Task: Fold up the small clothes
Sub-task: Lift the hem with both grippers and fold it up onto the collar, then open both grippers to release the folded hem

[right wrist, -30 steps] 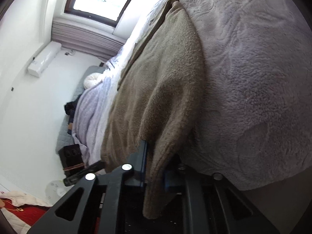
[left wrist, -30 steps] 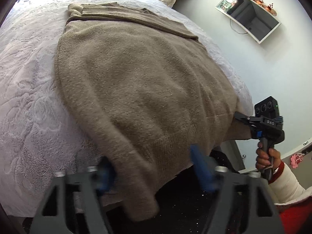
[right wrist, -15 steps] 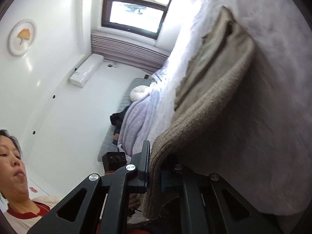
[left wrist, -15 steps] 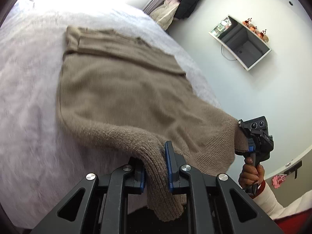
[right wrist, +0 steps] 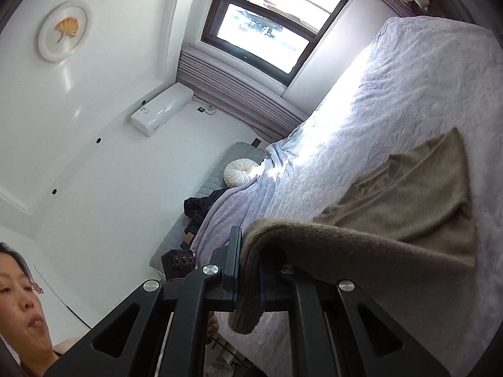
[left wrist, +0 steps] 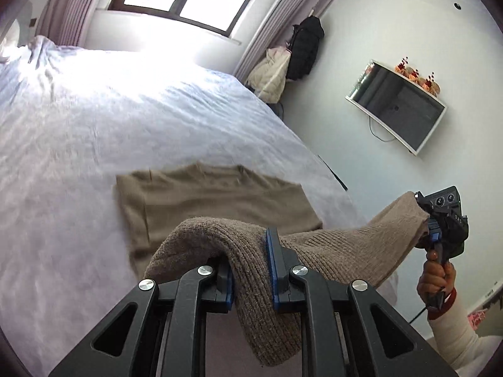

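My left tongs (left wrist: 251, 270) now pinch the ribbed hem of the brown sweater (left wrist: 217, 201); a second ago they stood spread around it. The right tongs (right wrist: 246, 270) stay clamped on the other hem corner. Both have risen, lifting the hem off the bed (left wrist: 78, 119); the upper half still lies there.

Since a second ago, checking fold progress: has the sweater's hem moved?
Yes. The brown sweater's hem, clamped in the left gripper and right gripper, has lifted off the bedspread edge toward the collar.
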`<state>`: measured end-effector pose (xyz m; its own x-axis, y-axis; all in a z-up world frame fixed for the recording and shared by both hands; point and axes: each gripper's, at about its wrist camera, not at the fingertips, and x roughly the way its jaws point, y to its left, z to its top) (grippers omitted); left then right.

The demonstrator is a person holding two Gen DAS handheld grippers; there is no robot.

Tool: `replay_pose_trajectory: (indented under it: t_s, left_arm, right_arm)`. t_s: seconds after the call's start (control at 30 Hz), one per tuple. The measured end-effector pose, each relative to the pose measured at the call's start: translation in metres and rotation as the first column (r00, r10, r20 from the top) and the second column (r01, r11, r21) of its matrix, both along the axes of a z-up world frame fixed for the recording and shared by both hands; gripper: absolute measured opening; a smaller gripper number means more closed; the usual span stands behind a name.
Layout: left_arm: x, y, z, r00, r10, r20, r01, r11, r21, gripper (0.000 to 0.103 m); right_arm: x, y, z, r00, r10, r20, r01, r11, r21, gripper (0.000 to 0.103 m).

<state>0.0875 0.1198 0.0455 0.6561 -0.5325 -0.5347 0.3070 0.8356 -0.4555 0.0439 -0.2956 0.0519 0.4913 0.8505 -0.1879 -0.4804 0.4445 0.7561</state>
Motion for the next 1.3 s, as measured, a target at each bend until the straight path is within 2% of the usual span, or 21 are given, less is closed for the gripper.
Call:
replay_pose_trajectory:
  t_s: [0.13, 0.3, 0.4, 0.57, 0.63, 0.7, 0.8, 0.83, 0.9, 0.97, 1.03, 1.1, 1.13, 1.17, 1.2, 1.3]
  left_arm:
    - [0.057, -0.001, 0.003, 1.000, 0.023, -0.007, -0.023, 1.000, 0.012, 0.018]
    - [0.132, 0.004, -0.030, 0.995, 0.059, -0.083, -0.058, 0.998, 0.009, 0.018]
    - [0.173, 0.007, -0.068, 0.983, 0.086, -0.160, -0.084, 0.996, 0.025, 0.018]
    - [0.209, 0.004, -0.138, 0.944, 0.160, -0.288, -0.126, 0.983, 0.132, 0.018]
    - [0.214, 0.002, -0.159, 0.933, 0.159, -0.322, -0.117, 0.982, 0.147, 0.018]
    - [0.214, 0.001, -0.165, 0.936, 0.148, -0.321, -0.104, 0.983, 0.149, 0.019]
    - [0.211, 0.001, -0.159, 0.937, 0.134, -0.321, -0.087, 0.984, 0.157, 0.020]
    - [0.207, 0.000, -0.155, 0.936, 0.136, -0.324, -0.084, 0.982, 0.171, 0.024]
    - [0.196, -0.002, -0.142, 0.951, 0.139, -0.277, -0.081, 0.974, 0.211, 0.034]
    - [0.181, -0.001, -0.127, 0.966, 0.129, -0.224, -0.078, 0.972, 0.223, 0.064]
    - [0.166, 0.006, -0.115, 0.974, 0.138, -0.181, -0.097, 0.971, 0.219, 0.070]
    - [0.158, 0.012, -0.111, 0.976, 0.127, -0.174, -0.092, 0.976, 0.199, 0.070]
    - [0.154, 0.014, -0.112, 0.977, 0.110, -0.182, -0.079, 0.982, 0.171, 0.070]
    - [0.152, 0.014, -0.113, 0.979, 0.075, -0.192, -0.049, 0.989, 0.139, 0.070]
    - [0.151, 0.012, -0.115, 0.980, 0.045, -0.196, -0.020, 0.992, 0.128, 0.070]
    - [0.161, -0.010, -0.130, 0.970, 0.000, -0.243, 0.040, 0.986, 0.160, 0.070]
  right_arm:
    - [0.063, -0.008, 0.006, 0.997, -0.044, -0.064, 0.045, 0.999, 0.016, 0.010]
    - [0.137, -0.012, -0.021, 0.984, -0.097, -0.151, 0.098, 0.995, 0.002, 0.010]
    - [0.179, -0.018, -0.056, 0.963, -0.142, -0.230, 0.139, 0.990, -0.026, 0.010]
    - [0.229, -0.030, -0.128, 0.909, -0.222, -0.352, 0.187, 0.973, -0.133, 0.011]
    - [0.237, -0.036, -0.154, 0.885, -0.256, -0.388, 0.205, 0.964, -0.167, 0.013]
    - [0.241, -0.042, -0.174, 0.859, -0.282, -0.428, 0.222, 0.957, -0.185, 0.011]
    - [0.241, -0.047, -0.179, 0.849, -0.288, -0.442, 0.231, 0.956, -0.180, 0.011]
    - [0.239, -0.047, -0.175, 0.849, -0.292, -0.441, 0.228, 0.954, -0.193, 0.015]
    - [0.236, -0.044, -0.166, 0.854, -0.296, -0.428, 0.219, 0.951, -0.219, 0.029]
    - [0.223, -0.041, -0.154, 0.879, -0.276, -0.389, 0.209, 0.956, -0.206, 0.054]
    - [0.207, -0.041, -0.144, 0.904, -0.245, -0.351, 0.193, 0.965, -0.177, 0.056]
    - [0.194, -0.041, -0.139, 0.918, -0.217, -0.331, 0.175, 0.973, -0.153, 0.056]
    - [0.188, -0.040, -0.138, 0.923, -0.205, -0.325, 0.167, 0.976, -0.143, 0.055]
    - [0.186, -0.039, -0.138, 0.928, -0.186, -0.322, 0.152, 0.980, -0.127, 0.048]
    - [0.185, -0.036, -0.139, 0.930, -0.169, -0.326, 0.135, 0.983, -0.122, 0.045]
    - [0.199, -0.030, -0.146, 0.917, -0.189, -0.350, 0.134, 0.975, -0.175, 0.044]
